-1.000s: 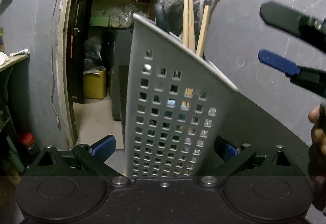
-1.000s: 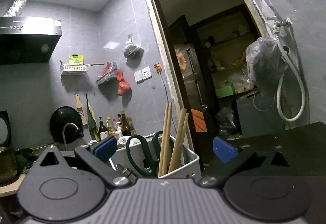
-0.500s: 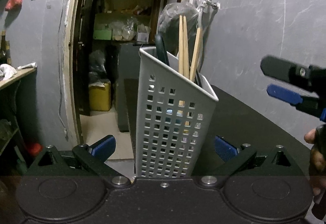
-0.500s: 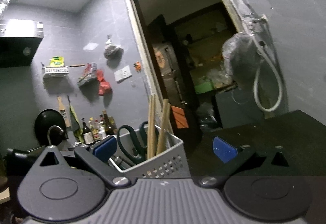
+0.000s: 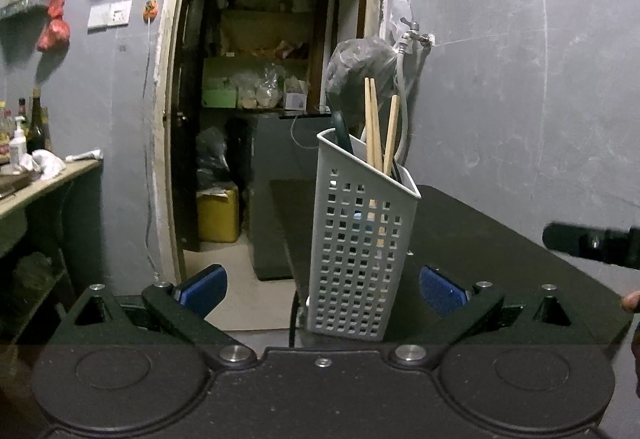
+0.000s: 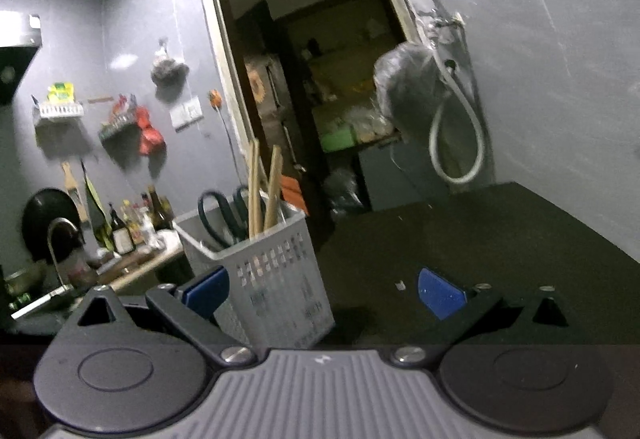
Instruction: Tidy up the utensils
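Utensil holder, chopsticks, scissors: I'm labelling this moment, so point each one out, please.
Utensil holder (image 5: 360, 259): left wrist view, perforated front wall.
Chopsticks (image 5: 373, 119): left wrist view, upper shafts above the rim.
Scissors (image 6: 214, 213): right wrist view, dark handle loop.

chopsticks (image 5: 374, 127) in holder (image 5: 360, 239), holder on table (image 5: 500, 239)

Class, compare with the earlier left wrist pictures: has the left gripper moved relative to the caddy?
Yes. The left gripper has backed away: the caddy looks smaller and farther off, and now stands on the dark table.
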`<state>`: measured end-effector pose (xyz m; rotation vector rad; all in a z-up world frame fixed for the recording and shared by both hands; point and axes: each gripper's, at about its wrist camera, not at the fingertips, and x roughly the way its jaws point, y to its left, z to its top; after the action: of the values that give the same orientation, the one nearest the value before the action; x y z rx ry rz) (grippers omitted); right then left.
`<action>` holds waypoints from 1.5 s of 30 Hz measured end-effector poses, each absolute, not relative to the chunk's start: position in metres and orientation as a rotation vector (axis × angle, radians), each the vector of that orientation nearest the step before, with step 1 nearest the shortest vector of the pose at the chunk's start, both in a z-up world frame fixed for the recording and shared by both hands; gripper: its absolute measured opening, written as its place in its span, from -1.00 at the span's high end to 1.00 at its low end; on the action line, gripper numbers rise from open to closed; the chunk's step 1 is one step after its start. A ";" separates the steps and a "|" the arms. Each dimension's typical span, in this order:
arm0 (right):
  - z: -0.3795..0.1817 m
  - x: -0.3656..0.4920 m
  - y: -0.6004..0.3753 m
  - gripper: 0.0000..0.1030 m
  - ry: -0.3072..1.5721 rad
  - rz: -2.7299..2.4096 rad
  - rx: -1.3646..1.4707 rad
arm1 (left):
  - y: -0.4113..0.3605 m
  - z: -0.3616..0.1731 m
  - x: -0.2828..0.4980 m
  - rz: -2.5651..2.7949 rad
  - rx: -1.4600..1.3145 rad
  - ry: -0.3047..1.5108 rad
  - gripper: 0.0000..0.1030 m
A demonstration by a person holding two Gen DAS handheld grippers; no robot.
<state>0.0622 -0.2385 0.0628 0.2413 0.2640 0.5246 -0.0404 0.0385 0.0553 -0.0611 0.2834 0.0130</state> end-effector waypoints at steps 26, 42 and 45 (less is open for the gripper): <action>0.033 0.021 -0.247 -1.00 0.358 0.464 0.183 | 0.023 0.038 -0.076 0.021 -0.042 0.324 -0.99; 0.028 0.026 -0.243 -1.00 0.370 0.465 0.166 | 0.023 0.033 -0.072 0.062 -0.034 0.338 -0.99; 0.027 0.027 -0.242 -1.00 0.377 0.464 0.165 | 0.023 0.032 -0.072 0.068 -0.031 0.339 -0.99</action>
<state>0.0268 -0.2425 0.0269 0.1651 0.3768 0.4645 -0.0716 0.0225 0.0323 -0.0306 0.3390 0.0684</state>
